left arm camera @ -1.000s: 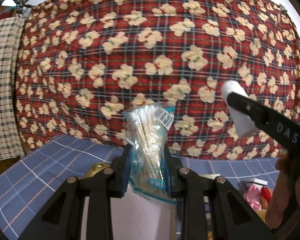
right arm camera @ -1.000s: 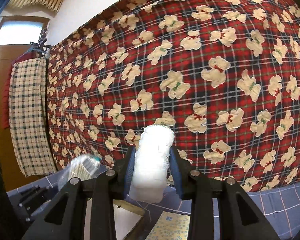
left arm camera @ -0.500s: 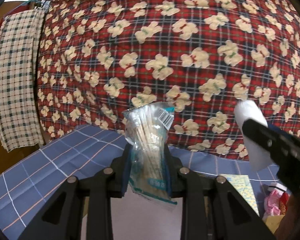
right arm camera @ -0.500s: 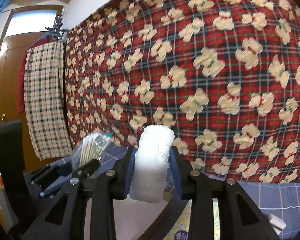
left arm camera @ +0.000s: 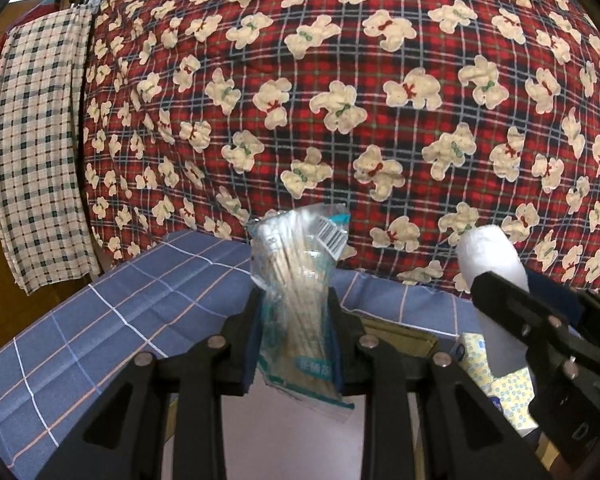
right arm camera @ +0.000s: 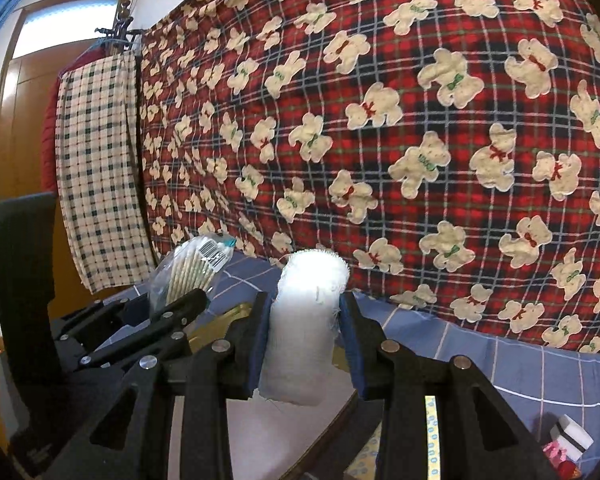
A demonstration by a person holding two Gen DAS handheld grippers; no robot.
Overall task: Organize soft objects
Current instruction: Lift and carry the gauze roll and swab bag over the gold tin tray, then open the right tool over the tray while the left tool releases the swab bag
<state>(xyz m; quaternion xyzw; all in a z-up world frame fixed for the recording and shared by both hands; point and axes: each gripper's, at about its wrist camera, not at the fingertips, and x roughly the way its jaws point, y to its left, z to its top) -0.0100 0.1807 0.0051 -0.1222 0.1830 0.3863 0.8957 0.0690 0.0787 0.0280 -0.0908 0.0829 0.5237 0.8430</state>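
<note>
The left gripper (left arm camera: 294, 332) is pinching a clear packet of cotton swabs (left arm camera: 296, 280) upright above the blue checked cloth (left arm camera: 112, 320), while the right gripper (right arm camera: 306, 340) is squeezing a white gauze roll (right arm camera: 304, 328) (frayed at its top) just beside it, before the red bear-print blanket (left arm camera: 340, 100).

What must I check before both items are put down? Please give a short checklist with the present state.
1. Left tongs closed on the bag of cotton swabs: ok.
2. Right tongs closed on the white gauze roll: ok.
3. Swab bag sealed, nothing spilling: cannot tell.
4. The two tongs are apart, not colliding: ok.
5. Free landing place on the blue checked cloth: ok on the left side.
6. Container below the tongs is open and ready: cannot tell, mostly hidden.
</note>
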